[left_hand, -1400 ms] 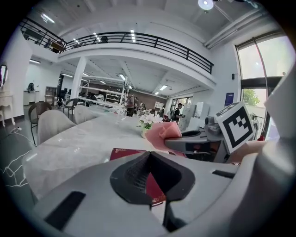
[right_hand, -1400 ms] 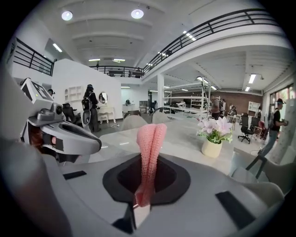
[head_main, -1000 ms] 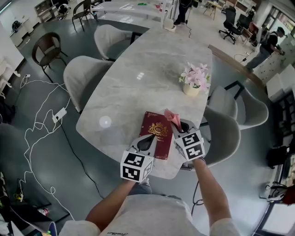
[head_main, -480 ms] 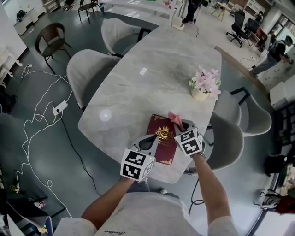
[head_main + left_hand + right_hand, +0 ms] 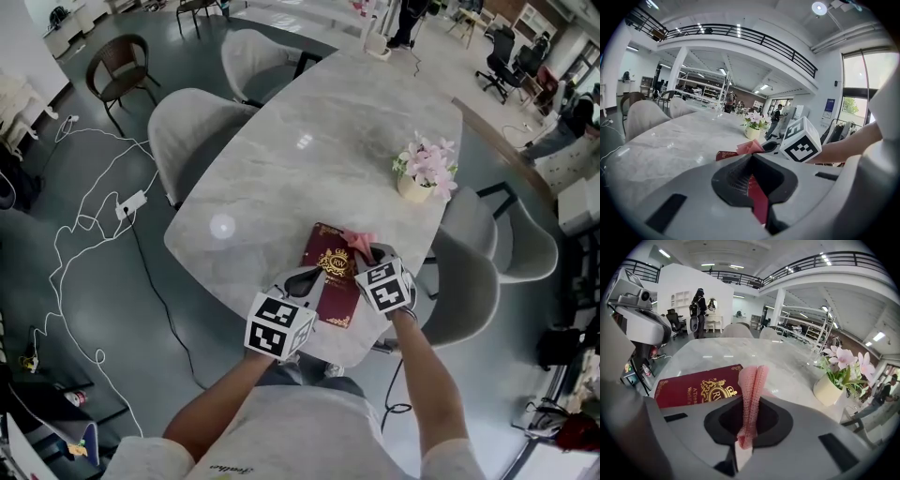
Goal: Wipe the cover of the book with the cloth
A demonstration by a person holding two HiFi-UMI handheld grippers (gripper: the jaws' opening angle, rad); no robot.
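Dark red book [image 5: 330,281] flat at near edge of marble table [image 5: 309,159]. Gold crest with letters "RW" on cover; gold print beside crest partly hidden, not readable whole. Right gripper [image 5: 372,253] jaws pressed together on pink cloth [image 5: 752,378]; cloth sticks out past tips, over book's far right corner. Left gripper [image 5: 307,278] jaws closed on book's left edge, red cover between them. Pot of pink flowers [image 5: 417,183] near table's right edge.
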